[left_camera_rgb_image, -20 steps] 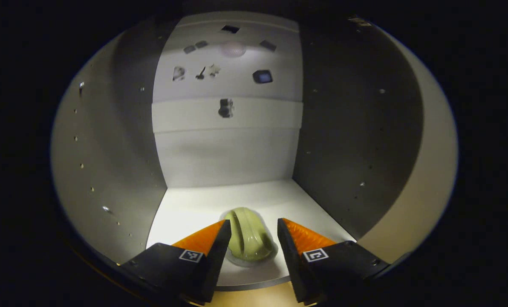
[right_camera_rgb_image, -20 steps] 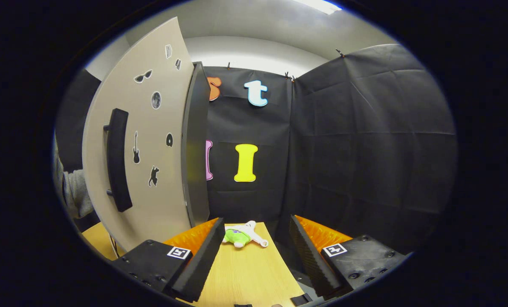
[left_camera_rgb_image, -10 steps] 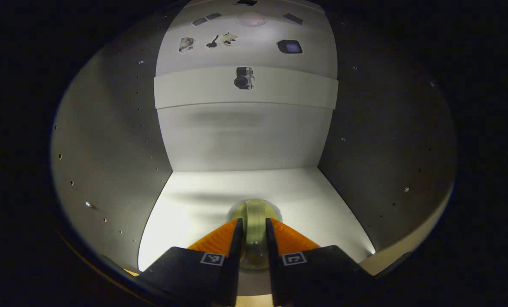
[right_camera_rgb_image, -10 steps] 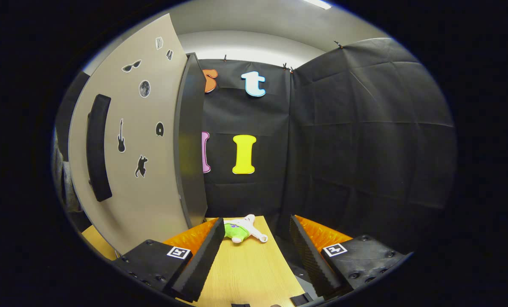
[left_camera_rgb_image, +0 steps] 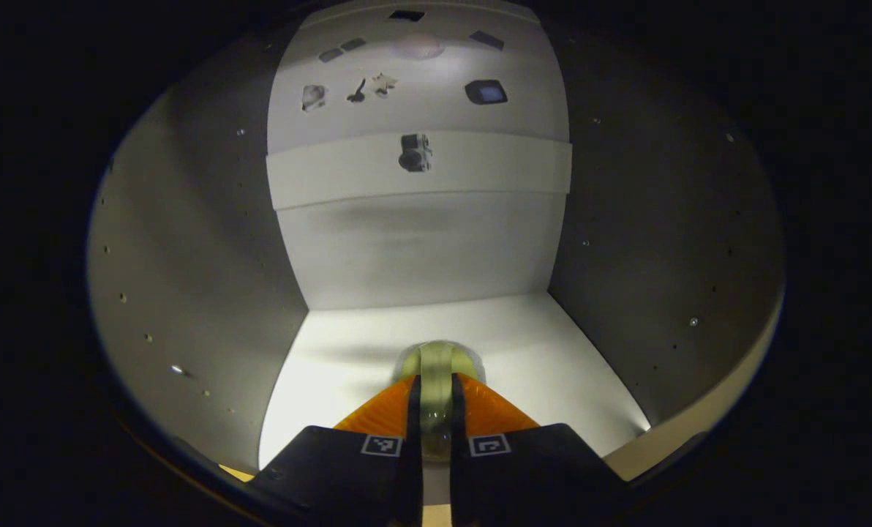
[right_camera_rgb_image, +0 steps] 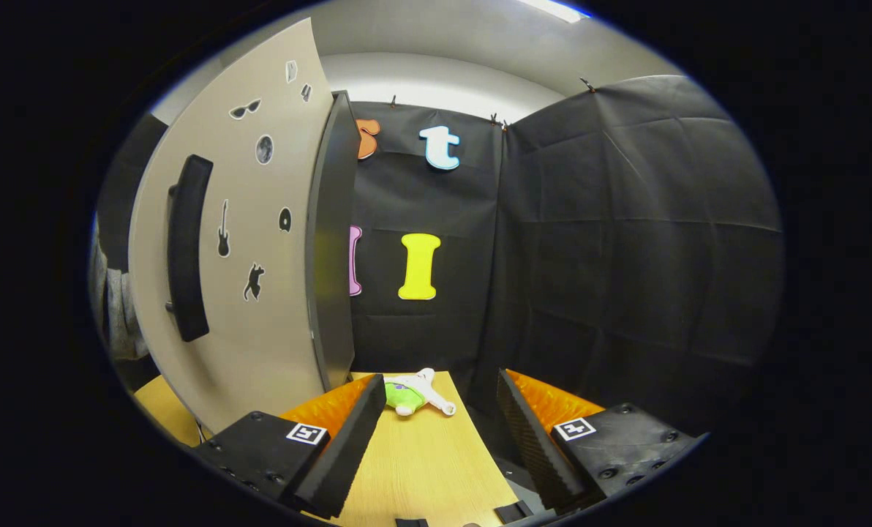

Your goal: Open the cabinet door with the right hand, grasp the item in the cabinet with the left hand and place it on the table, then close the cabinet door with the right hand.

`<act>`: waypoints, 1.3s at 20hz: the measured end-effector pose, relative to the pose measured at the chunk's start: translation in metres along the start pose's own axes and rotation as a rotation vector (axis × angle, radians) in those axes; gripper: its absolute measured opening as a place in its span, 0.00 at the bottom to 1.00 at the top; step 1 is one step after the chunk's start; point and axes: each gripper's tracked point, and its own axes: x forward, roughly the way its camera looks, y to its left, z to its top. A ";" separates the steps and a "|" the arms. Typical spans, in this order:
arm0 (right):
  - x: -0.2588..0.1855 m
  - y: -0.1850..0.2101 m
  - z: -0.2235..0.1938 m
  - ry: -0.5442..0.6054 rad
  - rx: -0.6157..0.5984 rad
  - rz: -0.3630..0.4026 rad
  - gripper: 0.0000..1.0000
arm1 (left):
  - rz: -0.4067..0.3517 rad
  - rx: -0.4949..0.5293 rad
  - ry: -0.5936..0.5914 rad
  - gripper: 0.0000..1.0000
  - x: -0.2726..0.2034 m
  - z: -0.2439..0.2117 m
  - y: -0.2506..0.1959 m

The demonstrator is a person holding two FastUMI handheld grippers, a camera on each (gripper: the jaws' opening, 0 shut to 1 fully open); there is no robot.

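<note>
Inside the cabinet point(left_camera_rgb_image: 421, 249), left gripper point(left_camera_rgb_image: 436, 410) pinches the green item point(left_camera_rgb_image: 437, 366); right gripper point(right_camera_rgb_image: 436, 424) gapes.

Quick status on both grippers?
Left gripper: shut on the pale green item inside the cabinet.
Right gripper: open, holding nothing.

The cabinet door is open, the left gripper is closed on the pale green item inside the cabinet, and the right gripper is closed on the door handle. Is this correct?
One part is wrong. In the right gripper view the right gripper is open and holds nothing; the door handle is apart from it, up to the side. The rest stands: the cabinet door is open, and the left gripper view shows the left gripper closed on the pale green item.
</note>
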 end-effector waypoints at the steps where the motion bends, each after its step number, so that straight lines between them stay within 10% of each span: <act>1: -0.002 0.002 0.002 -0.002 0.004 0.006 0.96 | -0.002 0.009 -0.025 0.18 -0.011 0.005 0.000; 16: -0.075 0.087 0.017 -0.032 0.006 0.107 0.96 | -0.113 -0.099 -0.106 0.18 -0.243 -0.127 0.003; 26: -0.137 0.119 0.034 -0.053 -0.003 0.163 0.97 | -0.198 -0.177 0.000 0.19 -0.278 -0.277 -0.038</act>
